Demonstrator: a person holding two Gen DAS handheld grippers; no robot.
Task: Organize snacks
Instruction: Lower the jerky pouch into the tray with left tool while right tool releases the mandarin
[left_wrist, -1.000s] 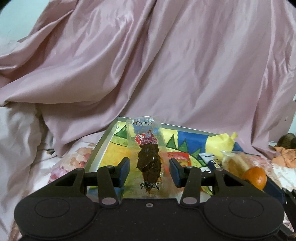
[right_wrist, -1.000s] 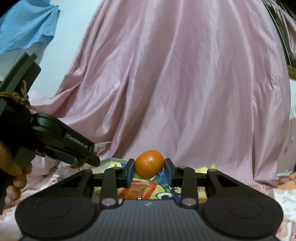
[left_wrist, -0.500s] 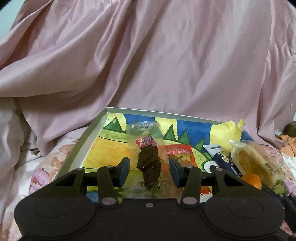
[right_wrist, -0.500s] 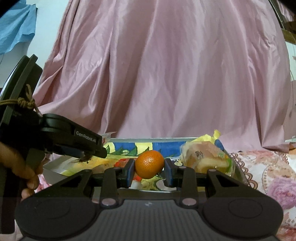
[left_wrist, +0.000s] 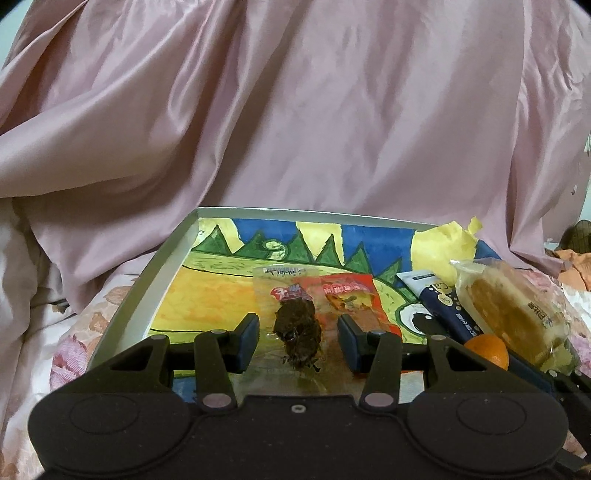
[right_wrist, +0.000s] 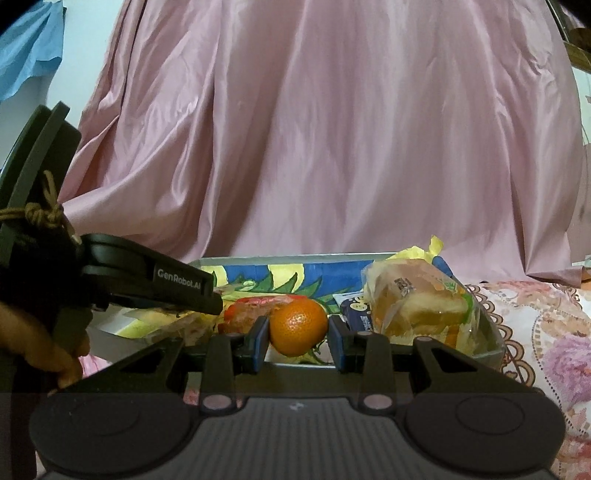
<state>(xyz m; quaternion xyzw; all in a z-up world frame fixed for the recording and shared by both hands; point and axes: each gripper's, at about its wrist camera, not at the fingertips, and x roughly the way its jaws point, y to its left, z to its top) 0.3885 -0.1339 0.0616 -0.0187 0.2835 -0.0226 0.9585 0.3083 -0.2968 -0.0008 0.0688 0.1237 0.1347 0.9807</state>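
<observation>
A shallow tray (left_wrist: 166, 254) with a bright painted floor lies on the bed. My left gripper (left_wrist: 297, 341) is open over its near part. A clear packet of dark dried snack (left_wrist: 295, 321) lies on the tray between the fingers, untouched by either pad. A red packet (left_wrist: 351, 299), a dark blue tube (left_wrist: 443, 306) and a wrapped bread roll (left_wrist: 509, 317) lie to the right. My right gripper (right_wrist: 297, 338) holds a small orange (right_wrist: 298, 326) low over the tray (right_wrist: 280, 260); the right pad stands slightly off it. The orange also shows in the left wrist view (left_wrist: 487, 349).
Pink satin cloth (left_wrist: 295, 110) is draped behind the tray. A floral bedsheet (right_wrist: 535, 325) lies around it. A crumpled yellow wrapper (left_wrist: 443, 247) sits at the tray's far right corner. The left gripper's body (right_wrist: 147, 280) reaches in from the left in the right wrist view.
My left gripper came down onto the tray and the dark snack packet now lies flat between its open fingers. My right gripper lowered the orange to the tray and its jaws have widened slightly.
</observation>
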